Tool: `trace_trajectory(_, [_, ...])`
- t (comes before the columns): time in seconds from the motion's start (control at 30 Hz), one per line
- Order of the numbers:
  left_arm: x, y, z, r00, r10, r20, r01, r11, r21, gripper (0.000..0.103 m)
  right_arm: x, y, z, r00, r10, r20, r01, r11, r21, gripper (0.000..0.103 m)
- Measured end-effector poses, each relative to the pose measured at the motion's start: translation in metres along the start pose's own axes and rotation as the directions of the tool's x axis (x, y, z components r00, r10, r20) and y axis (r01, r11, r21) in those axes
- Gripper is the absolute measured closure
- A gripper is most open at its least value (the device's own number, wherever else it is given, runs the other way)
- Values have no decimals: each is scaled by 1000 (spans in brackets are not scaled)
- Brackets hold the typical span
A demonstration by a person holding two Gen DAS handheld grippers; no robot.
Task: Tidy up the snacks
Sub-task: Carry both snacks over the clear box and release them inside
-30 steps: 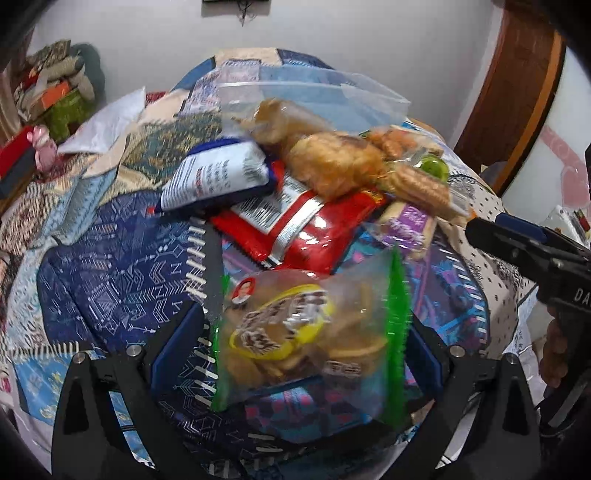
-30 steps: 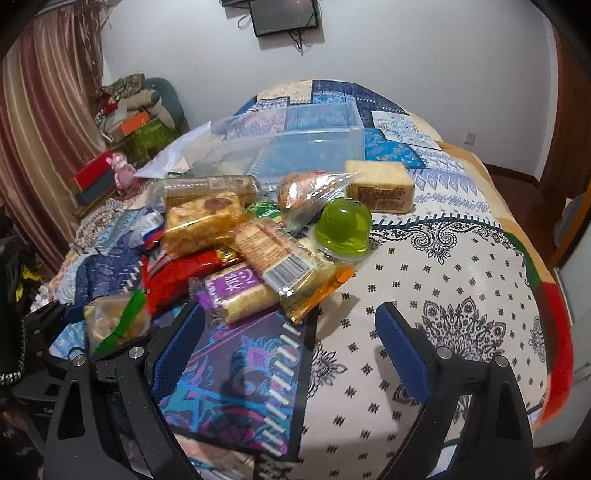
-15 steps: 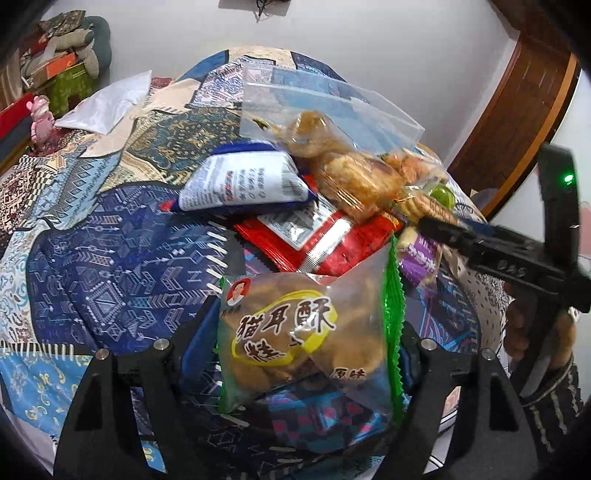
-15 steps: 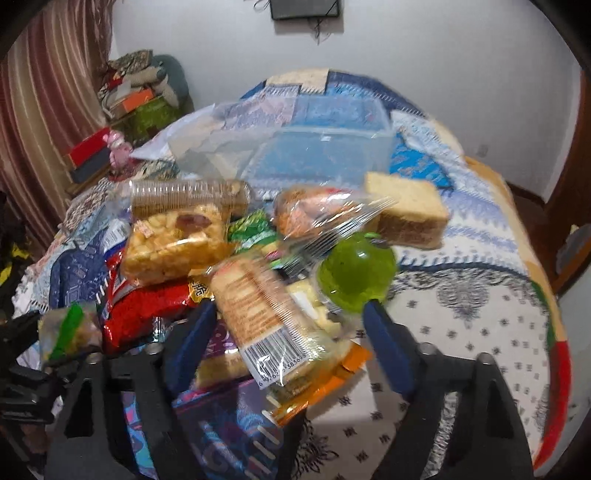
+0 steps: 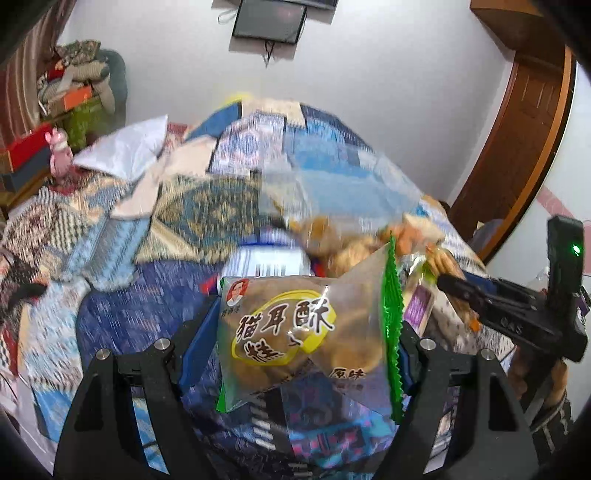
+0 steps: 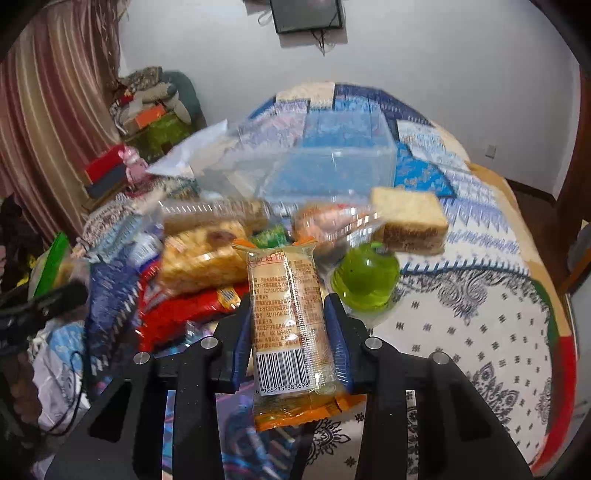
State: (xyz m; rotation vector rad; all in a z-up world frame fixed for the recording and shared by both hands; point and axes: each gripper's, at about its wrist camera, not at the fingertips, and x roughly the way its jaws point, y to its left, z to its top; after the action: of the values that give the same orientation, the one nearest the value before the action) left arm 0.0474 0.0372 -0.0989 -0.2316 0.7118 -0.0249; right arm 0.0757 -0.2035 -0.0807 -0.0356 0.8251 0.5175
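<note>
Clearly both snacks were already off the bed. The cookie bag, a puffed clear pouch with green crimped ends and brown biscuits inside, sat crosswise between the blue pads of the left gripper, clenched at its two sides. It looked light and airy, and the biscuits brittle, so I judged a gentle squeeze at the cushioned middle safer than a hard one; the slick film could slide if tilted. The cracker pack, a long narrow sleeve with an orange end and a barcode, stood lengthwise in the right gripper, pinched on its long flanks. That one seemed stiffer, a stacked column, and the flanks gave a firm hold, though the wrapper was glossy and the crackers would crack under pressure.

Beyond them lay the rest of the heap on the patterned quilt: a green jelly cup just beside the right fingers, a wrapped cake slice behind it, a yellow puffed-rice bar and a red packet to the left. Farther back stood a clear plastic box, probably the place for them, though motion blur made its opening hard to read. On the wall hung a dark screen.
</note>
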Motion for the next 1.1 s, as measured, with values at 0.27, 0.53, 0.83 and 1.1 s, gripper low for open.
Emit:
trace_trajectory(0.27, [-7,-12,61,994,-18,111,14,999,41,25,-32,6,36,991,-4,132,4,1000,3,70])
trace_trajectory(0.53, [14,-24,111,987,-21,158,9,997,75,25,-34,6,78,978,-21,209,21,1000,4,70])
trace_trajectory(0.83, [66,-26,152,991,-5,131,-8,996,94,25,-3,-5,124,976,-31,217,23,999,38,70])
trace_trajectory(1.1, [133,-18,171,999,-6,41,4,998,68,25,44,-17,145,985,-33,172,23,998,57,70])
